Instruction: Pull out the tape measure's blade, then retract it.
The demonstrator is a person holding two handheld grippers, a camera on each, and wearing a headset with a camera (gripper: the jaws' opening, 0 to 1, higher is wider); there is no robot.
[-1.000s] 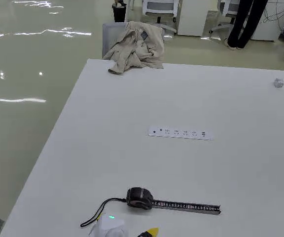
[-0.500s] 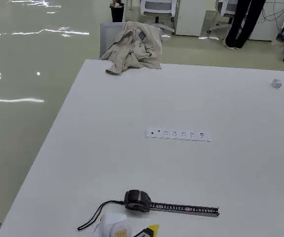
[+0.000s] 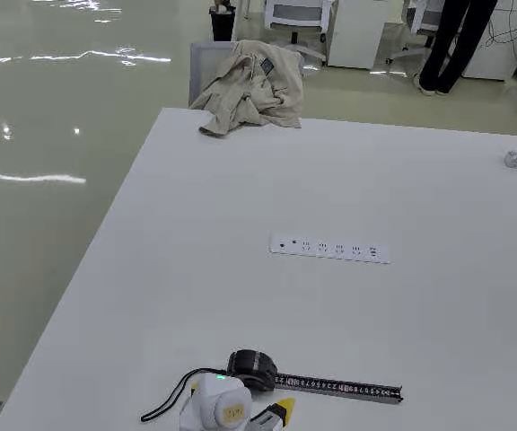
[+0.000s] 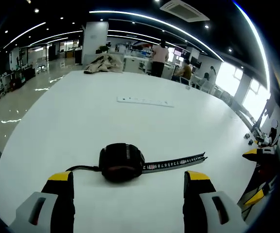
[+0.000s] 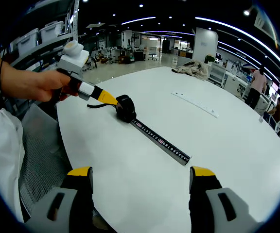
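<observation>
A black tape measure (image 3: pixel 252 366) lies near the white table's front edge, its blade (image 3: pixel 339 387) pulled out to the right and flat on the table. A black cord (image 3: pixel 164 401) trails left from the case. My left gripper (image 3: pixel 272 415) comes up just behind the case. In the left gripper view the case (image 4: pixel 121 161) sits just ahead of the left gripper (image 4: pixel 129 176), whose jaws stand wide open and apart from it. My right gripper (image 5: pixel 141 171) is open, well back from the case (image 5: pixel 125 107) and blade (image 5: pixel 160 140). A hand holds the left gripper (image 5: pixel 103 99) beside the case.
A white power strip (image 3: pixel 328 249) lies in the middle of the table (image 3: pixel 196 224). A beige jacket (image 3: pixel 251 85) hangs over a chair at the far edge. A small grey object (image 3: pixel 512 159) sits far right. People stand beyond the table.
My left gripper has risen into the head view from the bottom edge, closer to the tape case. The tape measure and its blade lie as before; the camera shifted slightly.
</observation>
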